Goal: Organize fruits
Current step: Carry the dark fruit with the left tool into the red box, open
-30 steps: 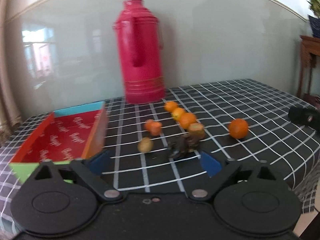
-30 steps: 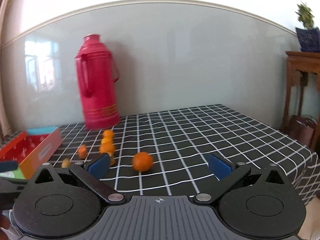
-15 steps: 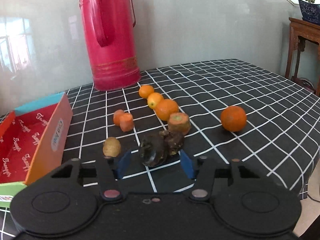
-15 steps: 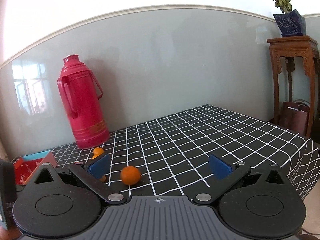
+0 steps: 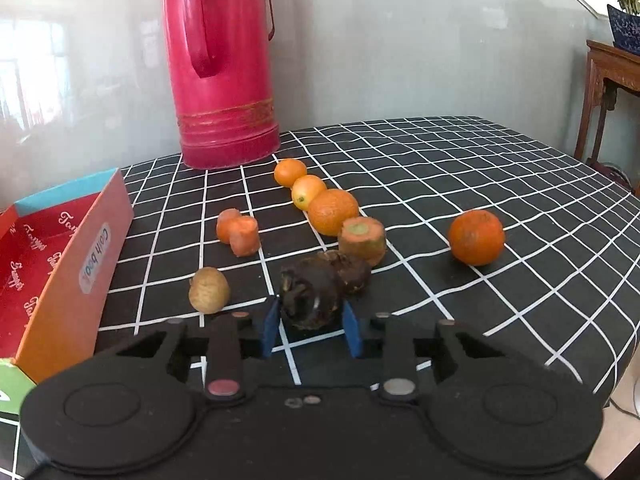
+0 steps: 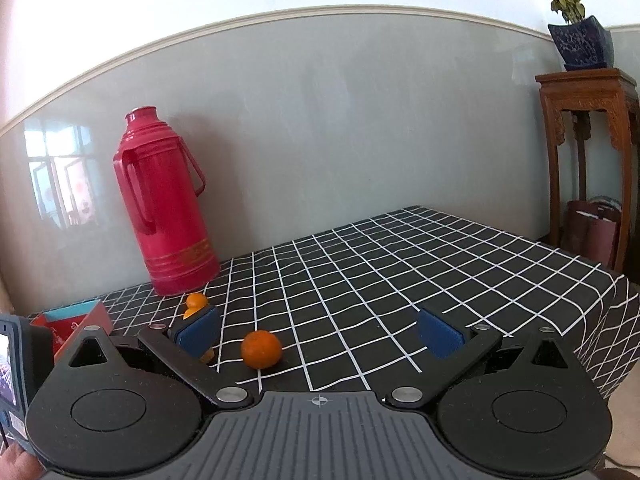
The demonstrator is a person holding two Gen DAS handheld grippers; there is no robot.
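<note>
My left gripper (image 5: 310,326) is shut on a dark brown taro root (image 5: 310,296) low on the checked tablecloth (image 5: 460,168). A second taro (image 5: 352,270) lies just behind it. Beyond are a carrot chunk (image 5: 363,240), two carrot pieces (image 5: 239,233), a small potato (image 5: 209,290), three oranges in a row (image 5: 316,198) and a lone orange (image 5: 476,237). A red open box (image 5: 60,248) stands at the left. My right gripper (image 6: 320,334) is open and empty, above the table's near side, with the lone orange (image 6: 261,349) in front of it.
A tall red thermos (image 5: 222,68) stands at the back against the grey wall; it also shows in the right wrist view (image 6: 164,208). A wooden stand (image 6: 588,152) with a potted plant (image 6: 576,28) is off the table's right edge. The table edge drops at the right.
My left gripper moved forward and down to the taro and closed its jaws on it. My right gripper rose and drew back, staying open.
</note>
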